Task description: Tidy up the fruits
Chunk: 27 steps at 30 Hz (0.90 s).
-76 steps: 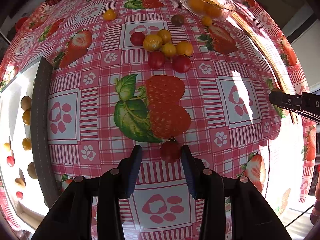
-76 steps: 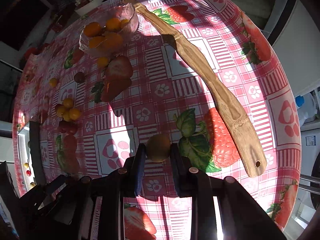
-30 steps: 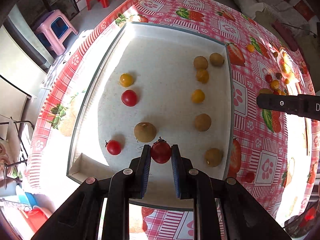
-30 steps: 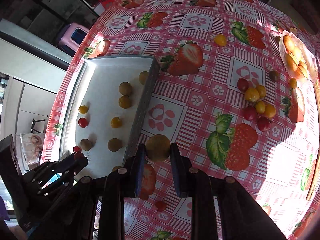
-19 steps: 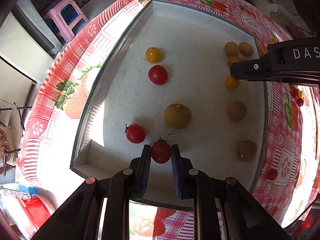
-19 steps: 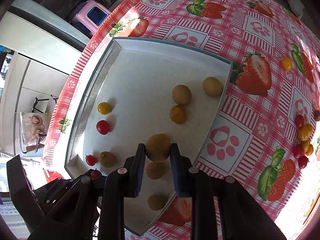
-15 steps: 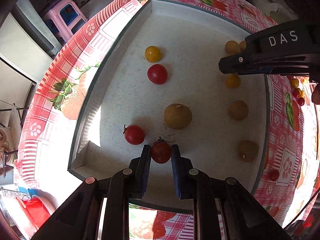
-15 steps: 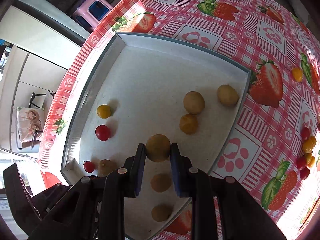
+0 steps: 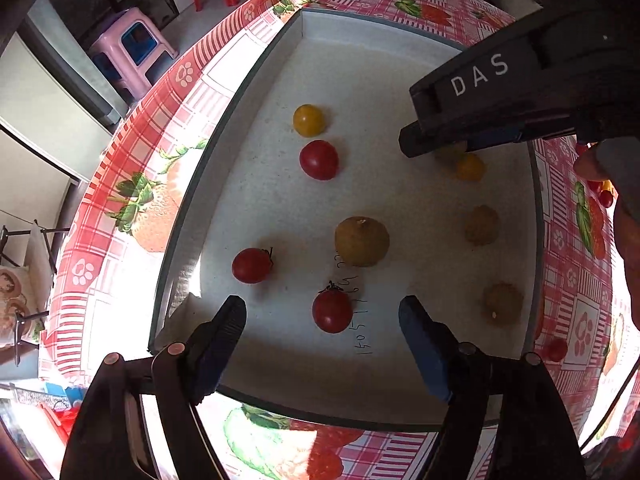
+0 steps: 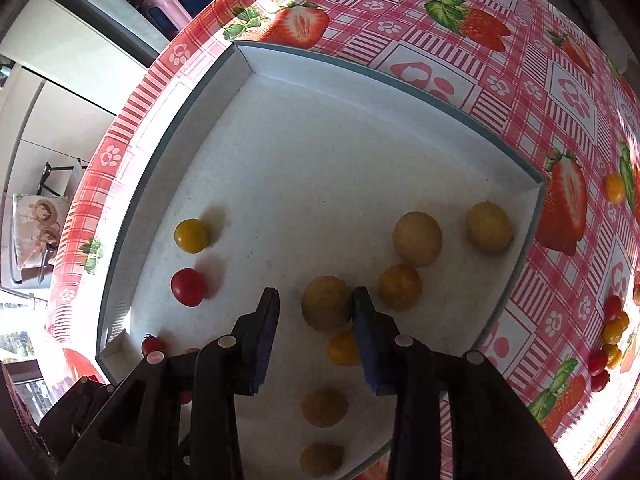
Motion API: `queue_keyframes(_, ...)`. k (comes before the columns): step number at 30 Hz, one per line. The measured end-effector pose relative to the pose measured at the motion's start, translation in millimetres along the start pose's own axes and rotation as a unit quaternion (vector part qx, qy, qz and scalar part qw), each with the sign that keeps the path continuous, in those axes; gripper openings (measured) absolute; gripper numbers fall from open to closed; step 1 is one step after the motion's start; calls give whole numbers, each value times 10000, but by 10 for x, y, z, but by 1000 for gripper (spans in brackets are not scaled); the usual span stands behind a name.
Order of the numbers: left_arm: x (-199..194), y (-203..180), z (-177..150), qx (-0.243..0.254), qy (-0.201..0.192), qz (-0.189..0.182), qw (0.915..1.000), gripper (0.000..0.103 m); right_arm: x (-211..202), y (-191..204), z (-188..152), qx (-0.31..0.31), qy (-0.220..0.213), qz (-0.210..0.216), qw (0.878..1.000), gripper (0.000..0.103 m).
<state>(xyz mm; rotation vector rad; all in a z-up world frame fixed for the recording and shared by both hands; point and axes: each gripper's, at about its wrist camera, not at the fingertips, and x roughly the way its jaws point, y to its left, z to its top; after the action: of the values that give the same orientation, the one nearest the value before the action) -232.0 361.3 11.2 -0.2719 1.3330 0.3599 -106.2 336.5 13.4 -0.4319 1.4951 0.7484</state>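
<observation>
A: What is the biggest thing under the claws?
B: The white tray, lying on the table with the red strawberry cloth. Both claws are above it.

A: And the left gripper?
B: Its jaws are spread wide, holding nothing. Between the blue pads, touching neither, a red cherry tomato lies on the tray floor. It is round, glossy, with a small dark stalk on top. Just ahead and to the right of it is a brownish-yellow round fruit, dull skin, bigger than the tomatoes. Another red tomato is ahead to the left.

A: The right gripper?
B: Its jaws are parted too. A yellow-brown round fruit with a rough matte skin sits between them, against the right pad and clear of the left one. I cannot tell whether it rests on the tray floor. Just below it there is a small yellow tomato.
</observation>
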Motion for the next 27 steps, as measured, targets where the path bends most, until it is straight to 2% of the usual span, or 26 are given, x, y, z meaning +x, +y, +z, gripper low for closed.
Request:
queue_keyframes(5, 54, 9, -13, 42, 224, 65, 9997, 79, -97, 34, -40, 53, -23, 136, 9999, 54)
queue_keyframes(10, -77, 46, -18, 2, 78, -23, 10000, 81, -390, -27, -197, 178, -176, 228, 9994, 78)
queue_keyframes(12, -132, 59, -13, -29, 55, -99, 9999, 81, -486, -92, -284, 254, -199, 204, 9993, 81)
queue_keyframes(13, -152, 62, -3, -41, 61, -130, 9999, 84, -523, -110, -346, 276, -183, 172, 9993, 81)
queue_keyframes(14, -168, 62, 5, -44, 73, -144, 9999, 101, -555, -160, -413, 297, -161, 138, 9993, 82)
queue_keyframes(18, -243, -19, 12, 91, 86, -91, 9999, 103, -683, -236, -680, 354, -113, 2, 9993, 88)
queue_keyframes(21, -336, -119, 16, 222, 24, 47, 9997, 103, -794, -270, -790, 301, -173, -144, 9993, 103)
queue_keyframes(23, -386, -118, 39, 283, -40, 211, 9994, 103, -866, -282, -828, 292, -199, -221, 9991, 103)
queue_keyframes(27, -454, -147, 69, 346, 129, 359, 9987, 103, -945, -263, -887, 335, -203, -359, 9986, 103)
